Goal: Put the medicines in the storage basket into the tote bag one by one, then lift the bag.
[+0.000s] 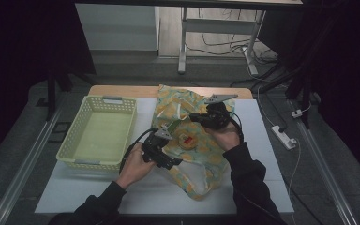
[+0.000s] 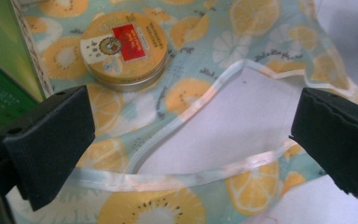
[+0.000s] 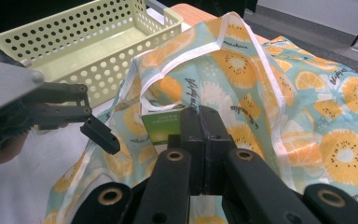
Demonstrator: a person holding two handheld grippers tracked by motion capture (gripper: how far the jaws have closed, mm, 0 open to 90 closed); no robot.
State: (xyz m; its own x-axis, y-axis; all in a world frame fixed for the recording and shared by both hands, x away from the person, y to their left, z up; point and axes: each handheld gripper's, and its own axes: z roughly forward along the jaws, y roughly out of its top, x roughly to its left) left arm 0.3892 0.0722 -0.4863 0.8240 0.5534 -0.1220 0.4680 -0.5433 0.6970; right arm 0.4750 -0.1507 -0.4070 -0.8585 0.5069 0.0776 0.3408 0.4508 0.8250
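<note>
1 fruit-print bag [image 1: 194, 140], 1 tin [image 2: 125, 49], 1 basket [image 1: 122, 104]; left hand-held gripper [image 2: 191, 140] wide, right [image 3: 200, 135] pinching bag.

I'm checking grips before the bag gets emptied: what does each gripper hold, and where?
The right gripper is shut on the fruit-print bag, pinching its fabric beside the green box. The left gripper is open over the bag's handle, holding nothing.

Black long sleeves; black left gripper [image 1: 165, 151] & right gripper [image 1: 205, 118], grey triangular top plates, black cables.
</note>
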